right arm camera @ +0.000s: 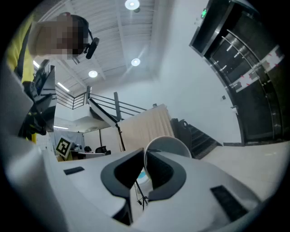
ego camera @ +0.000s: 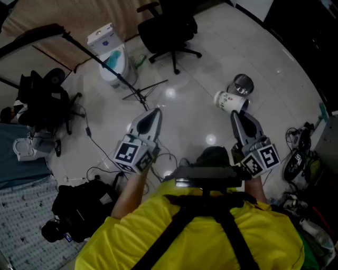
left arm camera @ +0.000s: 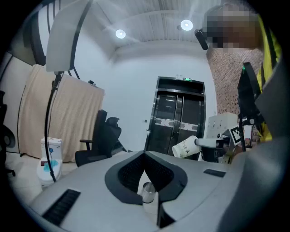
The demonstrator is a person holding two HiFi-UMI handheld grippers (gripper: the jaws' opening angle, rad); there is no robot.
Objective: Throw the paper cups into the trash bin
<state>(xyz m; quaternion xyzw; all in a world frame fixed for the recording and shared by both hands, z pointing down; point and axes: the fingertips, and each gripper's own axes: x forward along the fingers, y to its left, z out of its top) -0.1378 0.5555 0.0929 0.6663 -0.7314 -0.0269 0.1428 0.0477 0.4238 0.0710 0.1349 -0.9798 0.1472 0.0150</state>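
Pinching the paper cup (ego camera: 228, 100) by its rim near the trash bin (ego camera: 243, 84), my right tool (ego camera: 236, 116) grips only a thin edge, so I fear the cup could twist free and miss. My left tool (ego camera: 152, 115) is pressed together, empty.

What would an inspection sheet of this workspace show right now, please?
Surface: glossy tiled floor, with glare.
Job's things: paper cup pinched by its rim; metal trash bin standing open beyond it.
Clutter: office chair, tripod stand, black bags.
Grippers: right gripper shut on the paper cup; left gripper shut, empty.
Cables: loose cable across the floor.
Surroundings: beige curtain; dark double doors.
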